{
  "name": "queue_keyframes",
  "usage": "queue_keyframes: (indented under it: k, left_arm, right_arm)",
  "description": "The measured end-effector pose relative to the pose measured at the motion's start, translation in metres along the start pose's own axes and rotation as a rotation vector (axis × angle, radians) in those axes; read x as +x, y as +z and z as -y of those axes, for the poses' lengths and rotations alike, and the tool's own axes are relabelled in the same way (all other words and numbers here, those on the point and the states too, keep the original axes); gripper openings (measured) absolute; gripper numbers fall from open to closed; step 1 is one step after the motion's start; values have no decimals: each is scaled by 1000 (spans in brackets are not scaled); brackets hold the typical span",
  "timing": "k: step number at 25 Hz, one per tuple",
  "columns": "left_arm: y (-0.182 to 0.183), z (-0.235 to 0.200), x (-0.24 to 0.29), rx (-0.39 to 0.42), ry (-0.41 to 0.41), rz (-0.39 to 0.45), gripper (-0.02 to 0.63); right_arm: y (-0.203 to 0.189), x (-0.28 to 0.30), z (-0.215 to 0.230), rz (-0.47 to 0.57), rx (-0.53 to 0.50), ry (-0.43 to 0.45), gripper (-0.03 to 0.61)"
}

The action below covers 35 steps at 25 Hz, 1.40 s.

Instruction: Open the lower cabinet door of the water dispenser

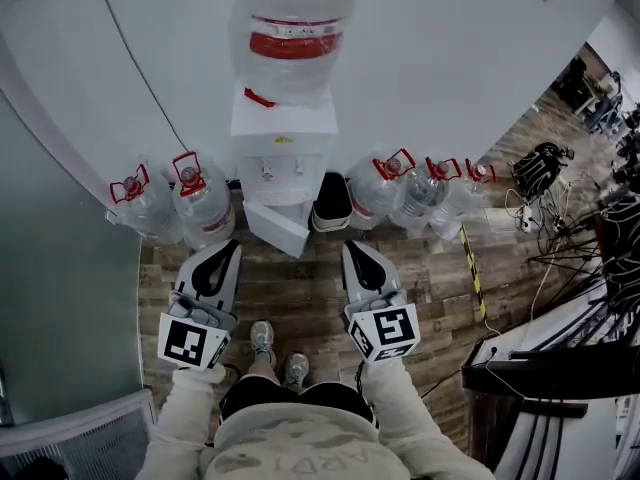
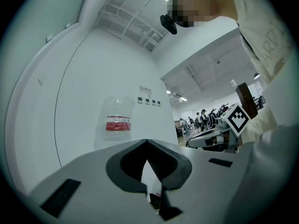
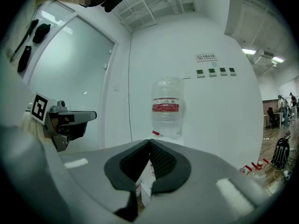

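Two pairs of jaws pressed together on nothing: see left gripper and right gripper, both held level over floor, side by side, well apart from dispenser. Borne out in each gripper view: pads meeting at the tips, with only wall and bottle beyond them.

Find dispenser standing against wall, straight ahead, with bottle upside down on top and spare jugs on floor to either side. Look low on its front for door: seems already swung out toward the person, angled leftward, a white panel standing off the cabinet body. Cannot make out hinge or handle from above. Note dark thing just right of door; perhaps the cabinet's opened inside, perhaps a separate bin. Cannot tell which.

Judged from that: likely at the end of the opening step, or close to it, with both tools held back, not reaching. No contact with door anywhere.

Next, if a wider swing is wanted: lower one gripper well down from its present height, bring it to the free edge of door, then nudge with closed tips, or part the jaws first and pinch that edge. Keep the other clear of jugs. Otherwise, simply stay back.
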<state>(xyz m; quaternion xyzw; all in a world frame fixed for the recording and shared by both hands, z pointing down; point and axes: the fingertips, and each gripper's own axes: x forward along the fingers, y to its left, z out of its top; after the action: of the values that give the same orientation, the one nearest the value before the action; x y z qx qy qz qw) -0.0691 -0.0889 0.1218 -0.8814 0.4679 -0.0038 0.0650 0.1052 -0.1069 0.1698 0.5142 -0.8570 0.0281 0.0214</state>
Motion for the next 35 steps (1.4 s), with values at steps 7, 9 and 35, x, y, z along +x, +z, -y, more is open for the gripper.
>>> queue_keyframes:
  k: [7, 9, 35]
  left_arm:
    - [21, 9, -7, 13, -3, 17, 2]
    - [26, 12, -8, 19, -1, 20, 2]
    - [56, 25, -10, 24, 39, 81, 2]
  right_arm:
    - [19, -10, -7, 18, -9, 5, 9]
    - [23, -12, -9, 25, -6, 11, 9]
    - [49, -23, -10, 71, -25, 44, 9]
